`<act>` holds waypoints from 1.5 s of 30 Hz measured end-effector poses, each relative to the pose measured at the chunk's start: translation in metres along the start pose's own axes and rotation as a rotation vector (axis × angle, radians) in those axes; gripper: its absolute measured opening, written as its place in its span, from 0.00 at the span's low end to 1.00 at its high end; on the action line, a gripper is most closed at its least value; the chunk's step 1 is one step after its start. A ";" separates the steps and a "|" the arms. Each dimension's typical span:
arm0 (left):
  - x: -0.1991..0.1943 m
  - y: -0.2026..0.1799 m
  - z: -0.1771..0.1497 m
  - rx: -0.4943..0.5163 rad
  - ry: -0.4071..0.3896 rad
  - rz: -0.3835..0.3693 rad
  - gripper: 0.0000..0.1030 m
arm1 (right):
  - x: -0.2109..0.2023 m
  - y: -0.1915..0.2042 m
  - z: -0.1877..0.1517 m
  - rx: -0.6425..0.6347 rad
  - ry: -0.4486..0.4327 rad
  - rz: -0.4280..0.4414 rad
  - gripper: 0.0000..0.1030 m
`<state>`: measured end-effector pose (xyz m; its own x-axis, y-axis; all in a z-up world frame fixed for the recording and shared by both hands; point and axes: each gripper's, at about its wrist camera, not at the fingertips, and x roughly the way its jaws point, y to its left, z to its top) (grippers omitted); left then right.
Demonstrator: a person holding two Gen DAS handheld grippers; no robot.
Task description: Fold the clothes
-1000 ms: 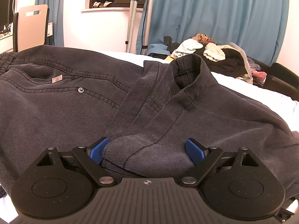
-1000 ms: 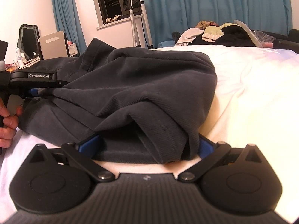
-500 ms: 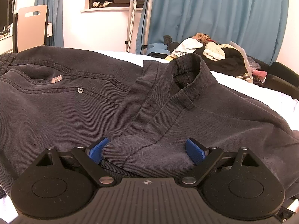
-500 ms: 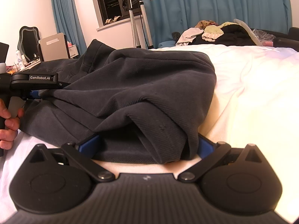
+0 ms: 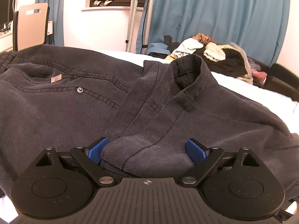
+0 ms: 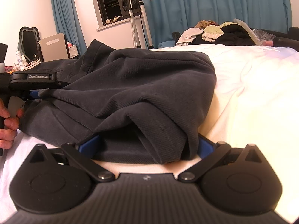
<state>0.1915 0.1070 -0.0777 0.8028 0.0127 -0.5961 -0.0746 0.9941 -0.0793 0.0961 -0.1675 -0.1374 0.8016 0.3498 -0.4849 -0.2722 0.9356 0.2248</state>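
Note:
Dark charcoal trousers lie spread over a white bed, with the waistband, a rivet and a small label at the left. A folded-over leg end sits between the blue pads of my left gripper, whose jaws stand wide apart. In the right wrist view another thick fold of the same trousers fills the gap of my right gripper, also wide apart, with a dark hollow under the cloth. The left gripper shows from the side at the cloth's left edge, held by a hand.
A pile of mixed clothes lies at the far end of the bed. Bare white sheet stretches to the right of the trousers. Behind stand a garment steamer pole, a pale chair and blue curtains.

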 end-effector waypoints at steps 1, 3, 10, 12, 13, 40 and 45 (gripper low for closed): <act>0.000 -0.002 0.000 0.012 0.001 0.005 0.90 | -0.001 0.000 -0.001 0.001 0.000 0.000 1.00; -0.002 0.001 -0.002 0.000 -0.002 -0.007 0.90 | -0.002 -0.001 0.000 0.001 0.000 0.001 1.00; -0.004 0.006 0.000 -0.029 0.000 -0.029 0.90 | 0.003 0.005 0.004 -0.019 0.018 -0.038 1.00; -0.003 0.007 0.001 -0.043 0.001 -0.033 0.90 | 0.002 0.001 0.004 -0.001 0.009 -0.023 1.00; -0.004 0.007 0.001 -0.044 0.000 -0.034 0.90 | 0.002 -0.001 0.004 0.007 0.006 -0.016 1.00; -0.002 0.004 0.001 -0.044 -0.006 -0.016 0.90 | 0.041 -0.106 0.044 0.851 -0.050 0.448 0.98; -0.005 0.000 0.001 -0.033 -0.021 -0.001 0.90 | 0.028 -0.094 0.065 0.816 -0.091 0.352 0.39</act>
<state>0.1882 0.1073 -0.0745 0.8149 0.0146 -0.5794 -0.0930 0.9900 -0.1059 0.1781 -0.2486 -0.1173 0.7918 0.5726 -0.2126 -0.0751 0.4368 0.8964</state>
